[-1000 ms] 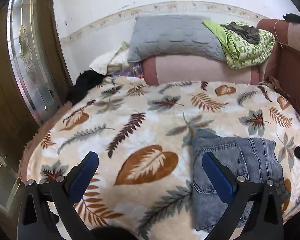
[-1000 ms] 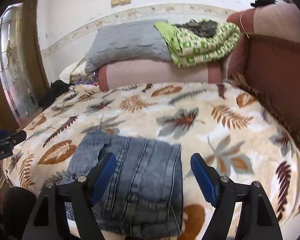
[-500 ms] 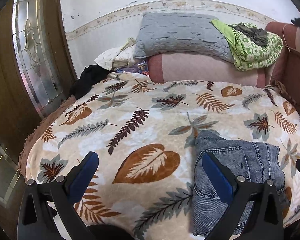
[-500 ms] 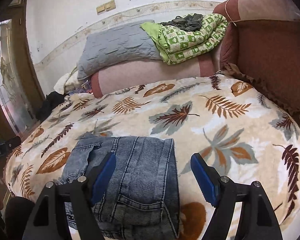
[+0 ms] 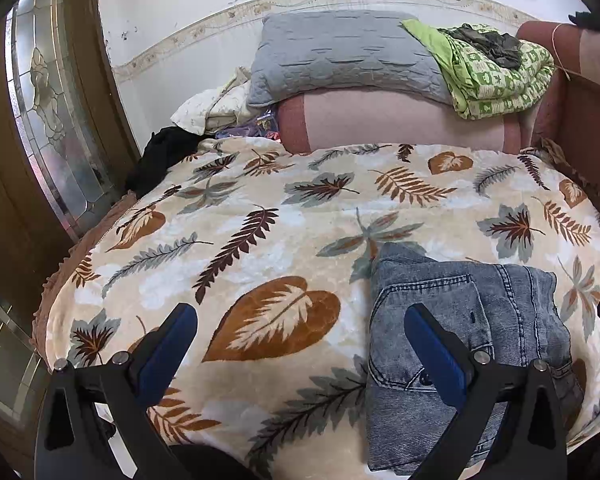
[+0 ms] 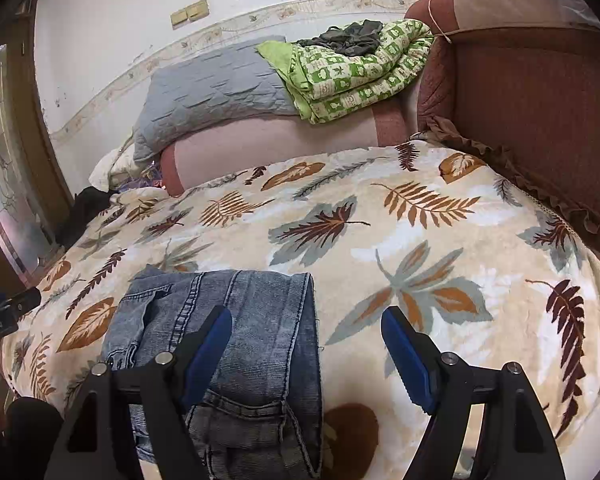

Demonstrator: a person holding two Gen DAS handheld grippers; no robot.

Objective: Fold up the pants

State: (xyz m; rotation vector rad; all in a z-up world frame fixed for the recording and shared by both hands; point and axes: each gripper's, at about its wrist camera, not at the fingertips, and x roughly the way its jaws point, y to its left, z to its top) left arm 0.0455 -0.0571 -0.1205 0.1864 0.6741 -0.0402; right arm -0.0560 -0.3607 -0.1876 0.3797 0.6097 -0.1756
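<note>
Both grippers have pulled back a little from the pants (image 6: 236, 344) since the earlier frame. The folded jeans lie on the bed (image 6: 420, 240) at 6 o'clock. The left gripper (image 5: 300, 344) and right gripper (image 6: 306, 344) have fingers wide apart, holding nothing.

Leaf-patterned blanket (image 5: 268, 240) spread wide, with a pink bolster (image 5: 392, 120) at its far edge, a grey quilted pillow (image 5: 340, 60) and green patterned quilt (image 5: 496, 76) stacked on that, white wall (image 5: 188, 4) with floral border behind, glazed wooden door (image 5: 48, 120) left of the blanket, reddish-brown upholstered panel (image 6: 540, 112) right.
</note>
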